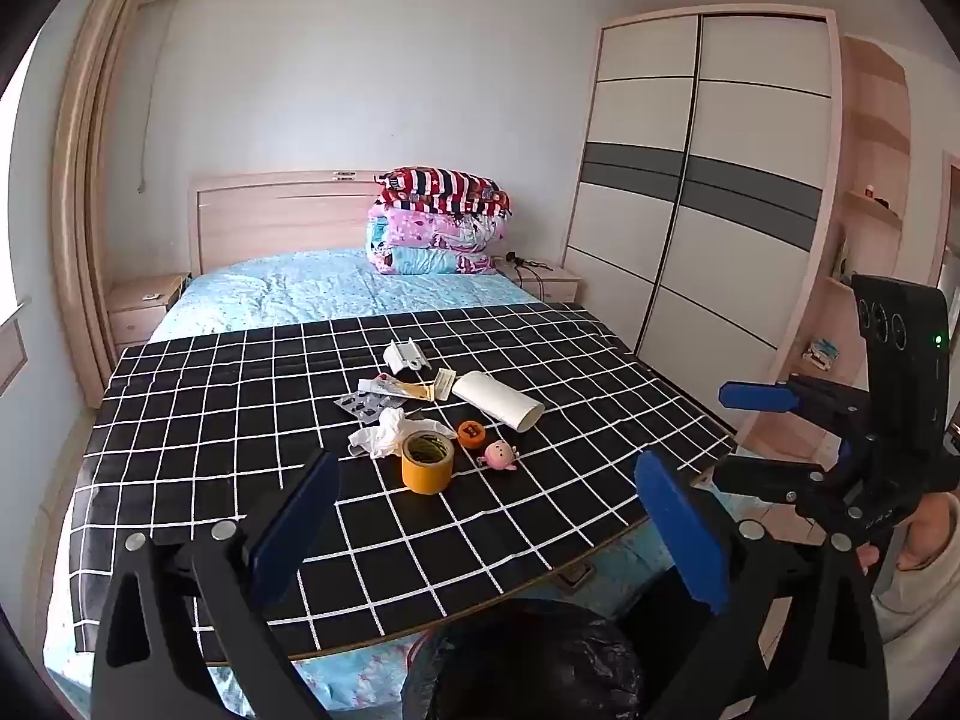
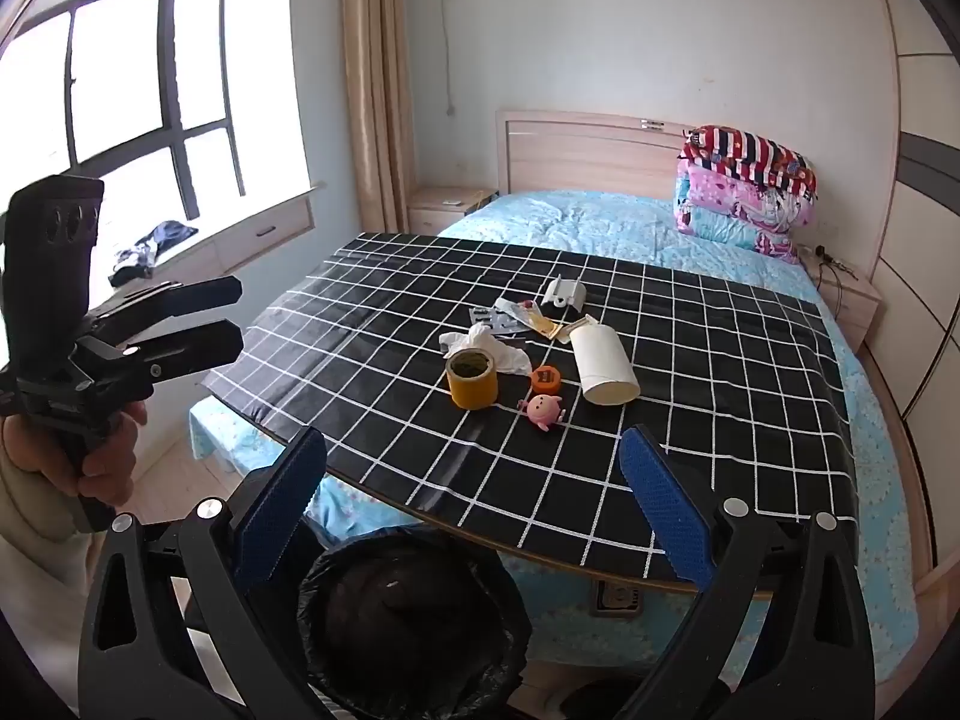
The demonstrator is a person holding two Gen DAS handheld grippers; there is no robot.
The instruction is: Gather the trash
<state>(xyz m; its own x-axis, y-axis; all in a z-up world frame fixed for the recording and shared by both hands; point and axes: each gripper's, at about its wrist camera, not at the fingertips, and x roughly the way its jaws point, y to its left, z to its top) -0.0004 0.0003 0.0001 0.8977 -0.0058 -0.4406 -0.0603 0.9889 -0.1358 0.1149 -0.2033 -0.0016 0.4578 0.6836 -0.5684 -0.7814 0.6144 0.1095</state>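
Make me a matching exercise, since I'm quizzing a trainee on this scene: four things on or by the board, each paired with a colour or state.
Things:
1. tape roll
2. paper roll
3. toy pig
4. trash bin

Descriptions:
A. pink
B. lined with a black bag, below the board's near edge
C. yellow, standing on end
D. white, lying on its side

Pairs: 1-C, 2-D, 3-A, 4-B

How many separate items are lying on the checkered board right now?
About 8, clustered mid-board: tape roll, crumpled tissue, orange cap, pink pig toy, white tube, blister pack, sachets, white plastic piece; overlaps may hide more.
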